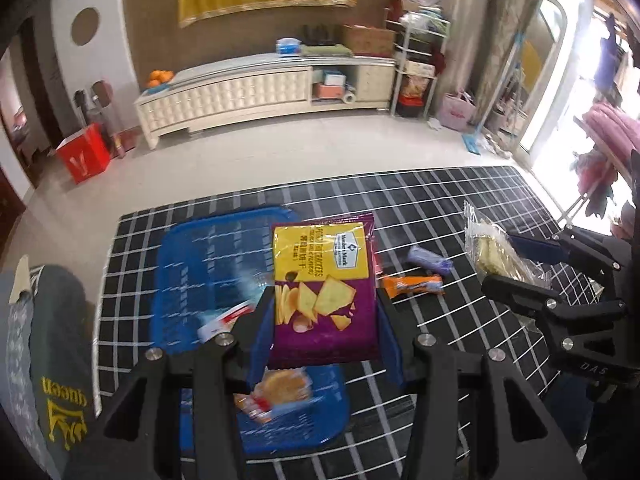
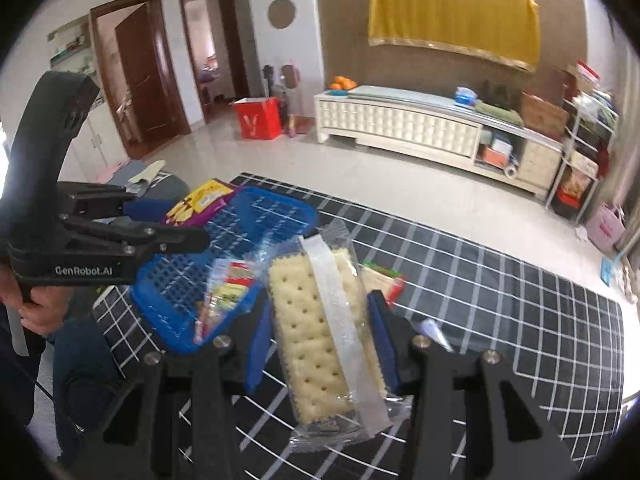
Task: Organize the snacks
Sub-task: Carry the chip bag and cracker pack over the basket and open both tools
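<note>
The bench, covered with a black cloth in white grid lines, carries everything. On it at 9 o'clock in the left wrist view stands the blue plastic basket, the biggest thing of the task; it already holds some small packets, one red and white and one orange, both blurred.

The left gripper hangs over the basket with its fingers clamped on the two sides of a purple and yellow bag of potato crackers, so this bag is in the air above the basket and not yet inside. The right gripper has its fingers closed on a clear packet of soda crackers, held above the cloth just beside the basket's near corner.

At 3 o'clock from the purple bag two small snacks lie on the cloth, an orange packet and a purple one, near each other but apart.

In my judgement the task is about half done: some packets are inside, two are in the grippers on the way, and at least these two small ones are left to collect
</note>
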Action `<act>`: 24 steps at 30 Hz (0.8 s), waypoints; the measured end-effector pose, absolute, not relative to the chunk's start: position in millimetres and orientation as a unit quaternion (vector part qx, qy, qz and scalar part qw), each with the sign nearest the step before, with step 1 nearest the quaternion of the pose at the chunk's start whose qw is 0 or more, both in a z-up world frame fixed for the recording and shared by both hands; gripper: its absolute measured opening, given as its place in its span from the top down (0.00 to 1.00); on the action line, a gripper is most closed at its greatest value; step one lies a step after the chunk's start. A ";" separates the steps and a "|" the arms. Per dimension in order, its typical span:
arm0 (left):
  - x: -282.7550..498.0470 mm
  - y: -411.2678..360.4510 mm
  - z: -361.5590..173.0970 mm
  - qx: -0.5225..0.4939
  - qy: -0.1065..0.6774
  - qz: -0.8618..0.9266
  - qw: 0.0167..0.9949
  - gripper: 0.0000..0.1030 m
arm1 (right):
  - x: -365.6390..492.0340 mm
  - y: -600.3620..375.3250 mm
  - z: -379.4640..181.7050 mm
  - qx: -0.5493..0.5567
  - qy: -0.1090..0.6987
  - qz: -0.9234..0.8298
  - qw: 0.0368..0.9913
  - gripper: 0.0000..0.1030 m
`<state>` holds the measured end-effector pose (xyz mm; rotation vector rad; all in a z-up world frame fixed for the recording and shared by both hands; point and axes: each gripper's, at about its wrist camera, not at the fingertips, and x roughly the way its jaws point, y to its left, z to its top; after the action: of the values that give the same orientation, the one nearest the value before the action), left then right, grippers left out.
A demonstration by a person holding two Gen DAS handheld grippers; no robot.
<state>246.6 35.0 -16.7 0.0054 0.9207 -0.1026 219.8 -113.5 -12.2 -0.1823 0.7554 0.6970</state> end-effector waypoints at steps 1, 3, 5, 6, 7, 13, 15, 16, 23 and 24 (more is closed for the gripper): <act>243.1 44.4 -17.7 -0.001 0.444 -0.046 0.895 0.57 | 218.2 -102.8 -11.4 -0.091 0.361 0.338 0.864 0.50; 233.2 62.9 -18.6 -0.007 0.445 -0.039 0.895 0.57 | 216.3 -82.8 -9.5 -0.098 0.361 0.349 0.859 0.50; 225.8 81.5 -21.8 -0.013 0.446 -0.033 0.894 0.57 | 214.1 -61.5 -9.1 -0.108 0.361 0.359 0.854 0.50; 225.9 82.8 -22.2 -0.015 0.447 -0.032 0.894 0.57 | 214.0 -51.3 -9.7 -0.112 0.362 0.364 0.851 0.50; 223.5 91.8 -25.0 -0.019 0.449 -0.030 0.893 0.57 | 213.8 -43.4 -10.5 -0.116 0.363 0.367 0.848 0.50; 217.5 112.0 -40.7 -0.027 0.461 -0.028 0.887 0.57 | 218.8 -1.4 -24.9 -0.141 0.383 0.375 0.832 0.50; 217.0 115.8 -46.2 -0.030 0.465 -0.028 0.884 0.57 | 219.3 10.5 -30.5 -0.151 0.390 0.373 0.828 0.50; 216.8 116.4 -48.8 -0.031 0.468 -0.027 0.883 0.57 | 220.1 15.2 -34.7 -0.156 0.395 0.371 0.826 0.50; 220.2 125.0 -73.8 -0.035 0.486 -0.027 0.873 0.57 | 221.5 34.1 -58.4 -0.182 0.415 0.364 0.814 0.50; 221.0 125.6 -76.4 -0.035 0.488 -0.025 0.872 0.57 | 222.4 37.0 -60.2 -0.184 0.417 0.363 0.813 0.50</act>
<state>221.0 125.6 -76.4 -0.0730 1.0204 -0.0527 222.4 37.0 -60.2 -0.3927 0.8899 0.7757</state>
